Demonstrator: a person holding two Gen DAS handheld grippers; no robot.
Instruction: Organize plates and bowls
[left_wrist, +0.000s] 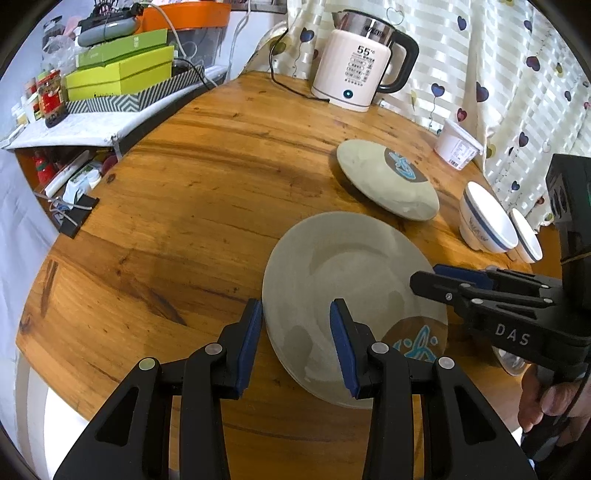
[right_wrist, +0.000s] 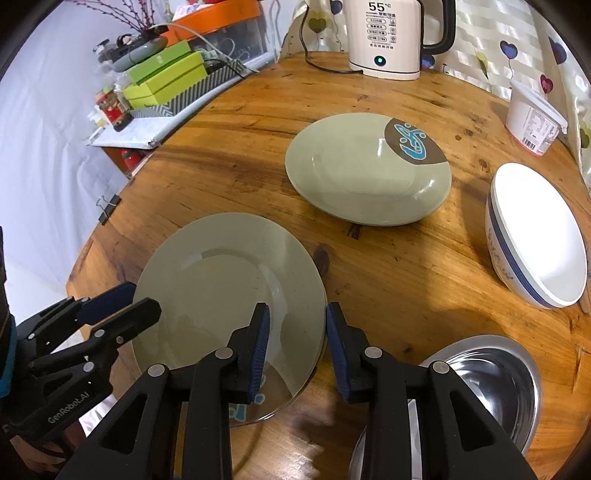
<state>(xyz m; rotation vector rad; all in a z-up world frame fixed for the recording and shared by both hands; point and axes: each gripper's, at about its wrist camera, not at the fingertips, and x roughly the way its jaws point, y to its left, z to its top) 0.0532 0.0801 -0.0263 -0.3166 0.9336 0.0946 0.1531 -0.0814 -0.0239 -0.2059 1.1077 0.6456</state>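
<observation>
Plate (left_wrist: 343, 266) is lying between 2 grippers, left gripper (left_wrist: 295, 343) and right gripper (right_wrist: 297, 347) straddling opposite rims unclamped, probably for lifting.

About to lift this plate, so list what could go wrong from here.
1. Both hand-held grippers, left and right, straddle the near plate's rim with jaws apart; it may slip or tilt when lifted.
2. The steel bowl sits close beside the right one and could get knocked.
</observation>
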